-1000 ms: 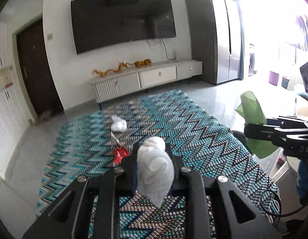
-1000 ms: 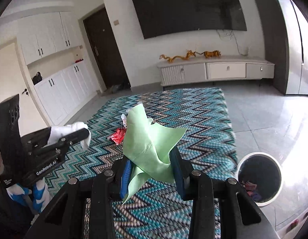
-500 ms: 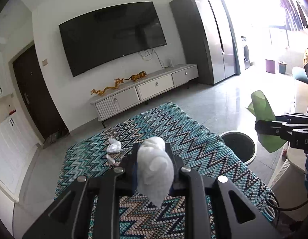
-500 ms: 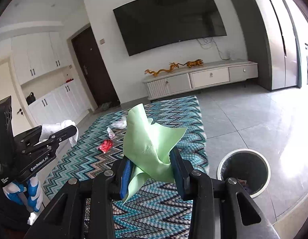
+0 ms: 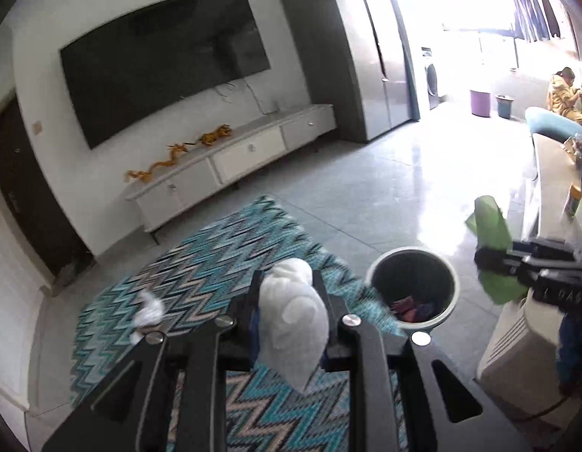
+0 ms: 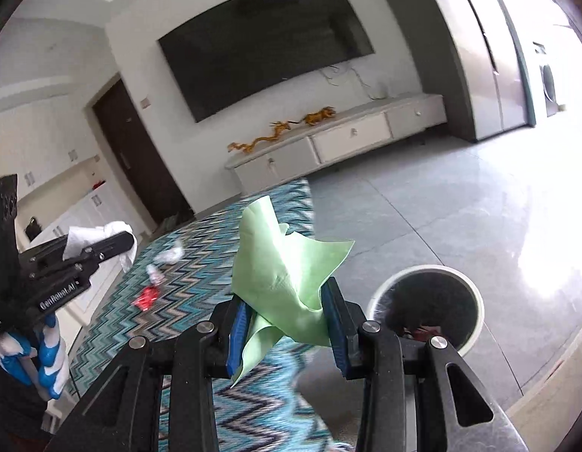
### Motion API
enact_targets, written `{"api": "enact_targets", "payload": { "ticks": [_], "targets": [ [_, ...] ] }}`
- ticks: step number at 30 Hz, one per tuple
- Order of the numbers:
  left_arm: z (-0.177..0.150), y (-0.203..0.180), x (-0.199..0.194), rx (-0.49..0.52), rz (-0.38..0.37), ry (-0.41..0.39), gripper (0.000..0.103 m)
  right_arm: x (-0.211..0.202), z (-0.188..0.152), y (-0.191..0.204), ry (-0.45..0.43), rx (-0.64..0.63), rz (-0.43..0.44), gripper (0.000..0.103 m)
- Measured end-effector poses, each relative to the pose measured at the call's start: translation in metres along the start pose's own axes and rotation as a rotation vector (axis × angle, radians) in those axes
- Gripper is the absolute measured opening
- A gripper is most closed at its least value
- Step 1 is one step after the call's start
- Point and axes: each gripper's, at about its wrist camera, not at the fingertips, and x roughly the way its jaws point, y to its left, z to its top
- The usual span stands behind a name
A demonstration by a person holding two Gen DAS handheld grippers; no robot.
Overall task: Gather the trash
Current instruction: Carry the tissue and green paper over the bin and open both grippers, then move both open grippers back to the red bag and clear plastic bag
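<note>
My left gripper [image 5: 289, 301] is shut on a crumpled white tissue [image 5: 291, 320], held above the rug. My right gripper [image 6: 287, 312] is shut on a crumpled green paper [image 6: 287, 263]; it also shows in the left wrist view [image 5: 492, 241]. A round bin [image 5: 411, 288] with a pale rim and some trash inside stands on the floor just right of the rug; in the right wrist view the bin [image 6: 426, 301] lies right of my right gripper. More trash lies on the rug: a white wad [image 6: 172, 254], a small white scrap [image 6: 154, 273] and a red wrapper [image 6: 146, 297].
A zigzag teal rug [image 5: 215, 263] covers the floor. A white TV cabinet [image 5: 234, 162] and wall TV [image 5: 166, 60] stand beyond. A tall grey cabinet [image 5: 351, 56] is at the right. A white unit [image 5: 517, 346] stands near the bin. A person [image 5: 562, 90] sits far right.
Both grippers have swung right with their loads. The bin has come nearer in both views and sits just ahead of each gripper. The rug trash has shifted left.
</note>
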Motion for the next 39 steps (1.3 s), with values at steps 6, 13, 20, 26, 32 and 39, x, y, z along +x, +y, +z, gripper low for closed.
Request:
{"api": "enact_targets", "payload": {
  "ticks": [6, 13, 20, 26, 32, 39],
  "targets": [
    [0.040, -0.029, 0.069, -0.006, -0.105, 0.056, 0.021, 0.026, 0.017, -0.044, 0.021, 0.065, -0.077, 0.035],
    [0.064, -0.071, 0.154, -0.047, -0.237, 0.147, 0.024, 0.067, 0.031, -0.095, 0.070, 0.118, -0.168, 0.038],
    [0.069, -0.109, 0.220, -0.078, -0.356, 0.222, 0.024, 0.116, 0.021, -0.144, 0.160, 0.171, -0.250, 0.048],
    [0.066, -0.125, 0.254, -0.112, -0.440, 0.270, 0.048, 0.145, 0.008, -0.172, 0.219, 0.203, -0.331, 0.059],
    [0.066, -0.125, 0.257, -0.146, -0.465, 0.279, 0.051, 0.136, -0.001, -0.178, 0.224, 0.242, -0.360, 0.062],
    [0.071, -0.110, 0.217, -0.151, -0.429, 0.210, 0.051, 0.108, 0.004, -0.157, 0.164, 0.252, -0.332, 0.062]
  ]
}}
